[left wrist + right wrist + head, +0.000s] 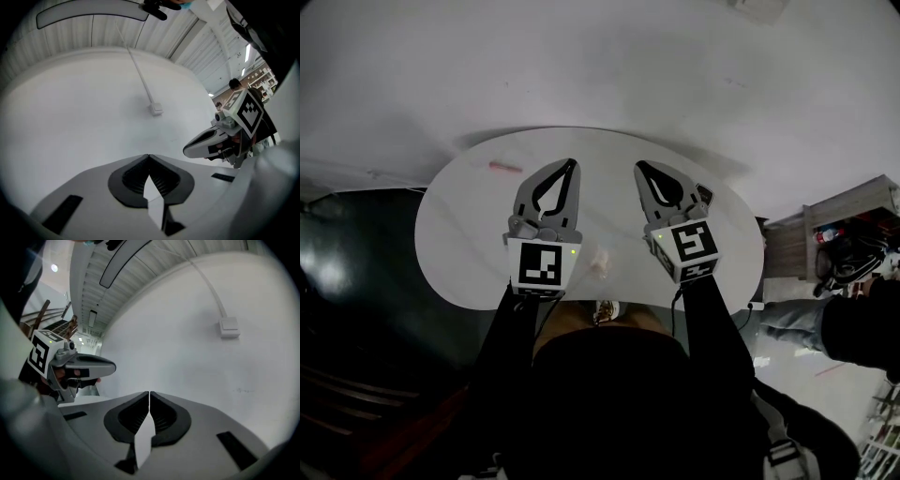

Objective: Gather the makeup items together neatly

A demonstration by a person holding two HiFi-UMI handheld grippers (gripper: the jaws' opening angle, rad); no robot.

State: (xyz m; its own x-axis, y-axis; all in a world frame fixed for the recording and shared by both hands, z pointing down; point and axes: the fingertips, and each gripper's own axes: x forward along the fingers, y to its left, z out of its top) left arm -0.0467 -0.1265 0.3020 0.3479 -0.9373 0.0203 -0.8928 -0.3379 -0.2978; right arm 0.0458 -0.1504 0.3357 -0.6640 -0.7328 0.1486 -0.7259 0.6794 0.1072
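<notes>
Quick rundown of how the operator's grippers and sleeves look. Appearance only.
The left gripper and right gripper match: grey curved jaws that taper to a point, lined with black ribbed pads. Each gripper carries a white cube with black square markers. The person wears black long sleeves.

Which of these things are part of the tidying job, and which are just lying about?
Likely part of the job: pink stick; pale pink thing; small dark thing, too small to identify; left gripper and right gripper, jaws shut and empty.

Just about: round table; wall box with its cable; wooden shelves.
</notes>
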